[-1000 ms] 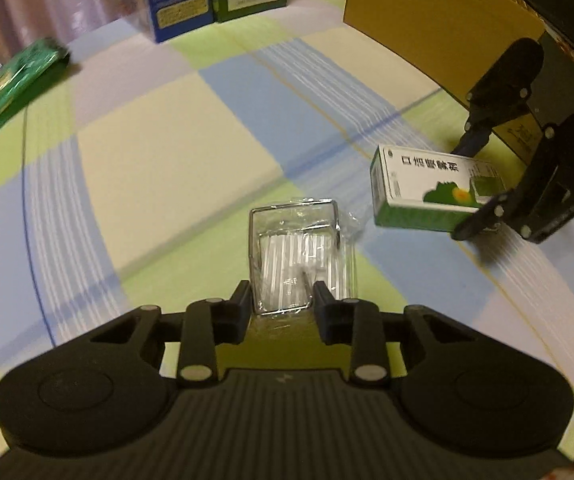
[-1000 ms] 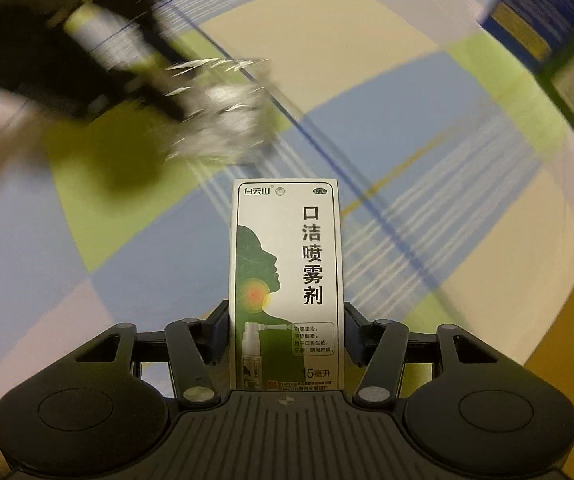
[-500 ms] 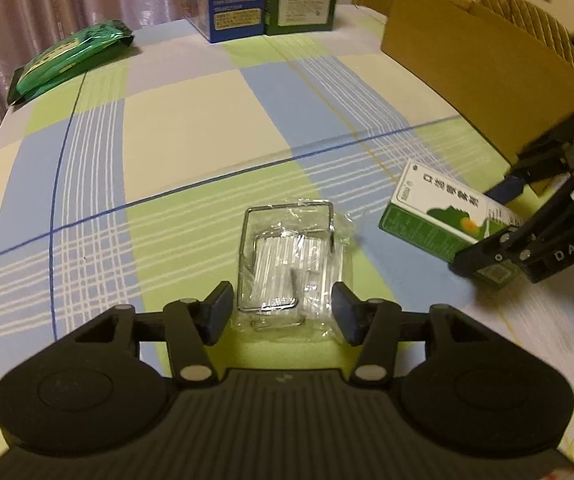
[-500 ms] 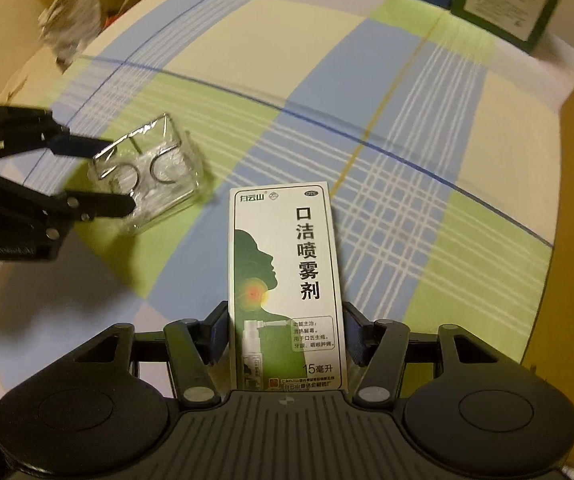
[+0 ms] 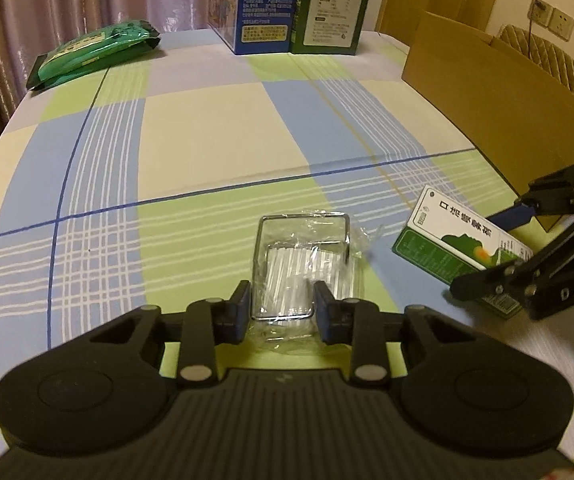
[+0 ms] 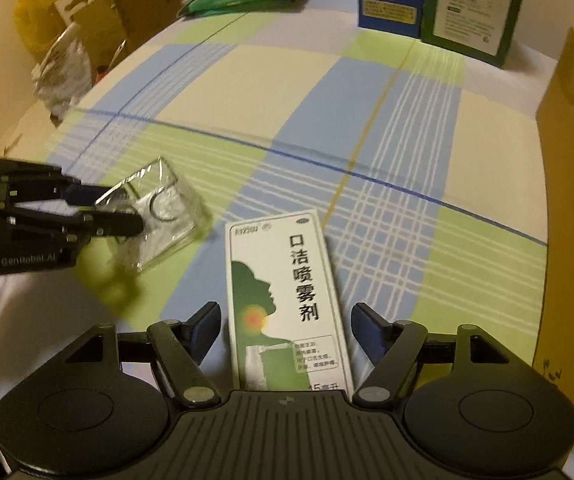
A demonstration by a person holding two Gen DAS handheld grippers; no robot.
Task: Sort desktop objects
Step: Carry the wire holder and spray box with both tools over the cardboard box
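A clear plastic packet with bent metal wire hooks (image 5: 303, 256) lies on the checked tablecloth (image 5: 207, 132). My left gripper (image 5: 283, 306) is closing on the packet's near end, and its pads touch the wire on both sides. In the right wrist view the same packet (image 6: 167, 208) sits tilted in the left gripper (image 6: 107, 208). A white and green spray box (image 6: 287, 280) lies lengthwise between the jaws of my right gripper (image 6: 287, 314). Those jaws are opening and both pads stand clear of the box. From the left wrist the box (image 5: 447, 248) and right gripper (image 5: 491, 248) show at the right.
A tall brown cardboard box (image 5: 487, 92) lines the table's right side. A blue carton (image 5: 263, 4) and a green carton (image 5: 335, 4) stand at the far edge, with a green pouch (image 5: 95, 52) at the far left. Bags and boxes (image 6: 87, 20) crowd the floor beyond the left edge.
My left jaws spread off the packet and have come back in against it. My right jaws have let go of the spray box and moved apart. Both wrists rolled, levelling the views.
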